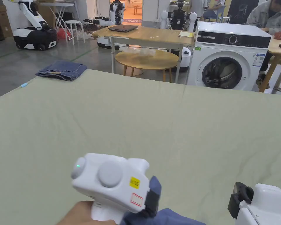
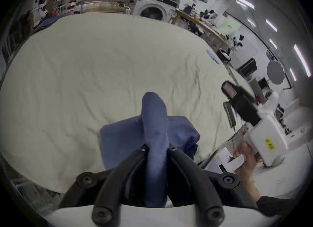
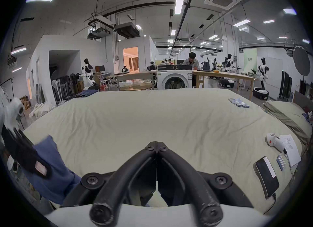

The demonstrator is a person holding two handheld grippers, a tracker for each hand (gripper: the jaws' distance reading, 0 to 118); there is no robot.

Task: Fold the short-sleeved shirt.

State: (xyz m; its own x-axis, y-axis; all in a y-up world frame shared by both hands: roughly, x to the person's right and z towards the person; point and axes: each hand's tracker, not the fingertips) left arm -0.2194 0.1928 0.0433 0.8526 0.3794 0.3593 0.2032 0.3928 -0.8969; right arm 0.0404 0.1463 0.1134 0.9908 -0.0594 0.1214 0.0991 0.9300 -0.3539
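The short-sleeved shirt (image 2: 122,139) is dark blue and lies bunched at the near edge of the pale green sheet (image 1: 137,117). My left gripper (image 2: 156,148) is shut on a raised fold of it, and the cloth runs up between both jaws. In the head view the left gripper (image 1: 151,196) is low in the middle, with the shirt (image 1: 169,218) hanging under it. My right gripper (image 3: 156,146) is shut with its tips touching and nothing between them. It hovers to the right of the shirt (image 3: 50,162), near the front edge, and appears in the head view as the right gripper (image 1: 239,194).
Folded jeans (image 1: 62,70) lie on the sheet's far left corner. At the right edge are a phone (image 3: 266,178), a paper sheet (image 3: 289,149), a small white device (image 3: 274,141) and a striped folded item (image 3: 238,102). A washing machine (image 1: 227,58) and wooden tables stand beyond.
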